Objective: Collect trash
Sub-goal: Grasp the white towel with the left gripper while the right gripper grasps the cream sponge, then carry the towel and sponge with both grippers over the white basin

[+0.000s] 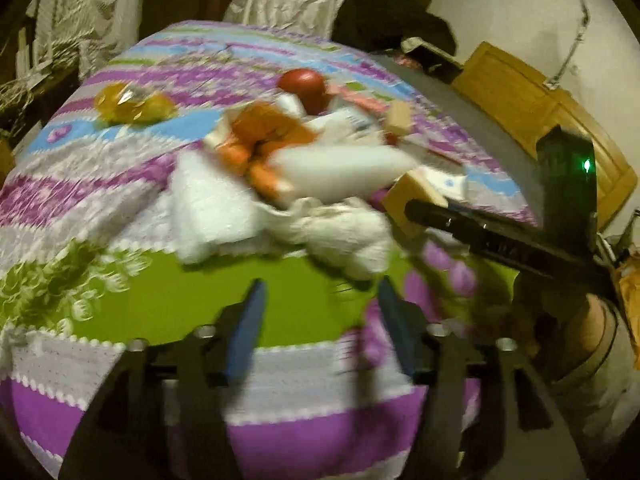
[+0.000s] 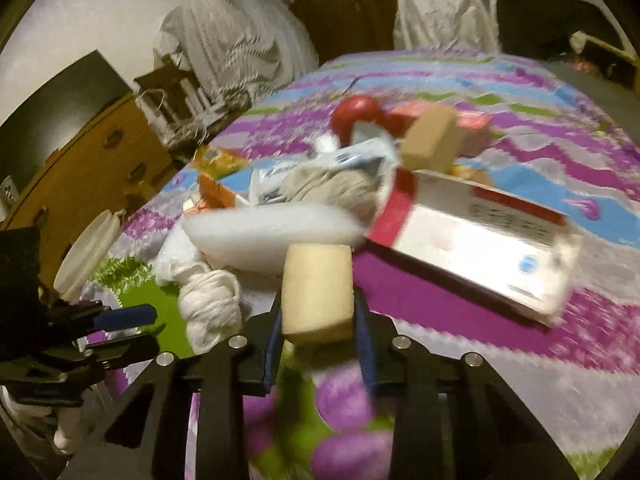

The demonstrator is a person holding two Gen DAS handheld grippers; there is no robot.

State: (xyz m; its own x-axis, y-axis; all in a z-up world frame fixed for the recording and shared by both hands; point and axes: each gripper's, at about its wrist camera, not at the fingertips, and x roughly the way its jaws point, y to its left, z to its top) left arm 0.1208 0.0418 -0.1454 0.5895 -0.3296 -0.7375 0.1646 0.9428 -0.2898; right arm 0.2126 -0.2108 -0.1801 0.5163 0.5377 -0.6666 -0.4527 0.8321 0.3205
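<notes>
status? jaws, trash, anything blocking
Right gripper jaws shut on tan foam block. Left gripper jaws open, nothing between. Trash pile on the bedspread ahead. White wadded cloth crowds the block.

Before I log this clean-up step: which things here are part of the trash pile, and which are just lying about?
Trash job:
- right gripper, shut on cardboard tube
- crumpled tissue
- white foam piece
- red and white carton
- left gripper, open and empty

Probably lying about:
- red apple
- yellow wrapped packet
- patterned cloth
</notes>
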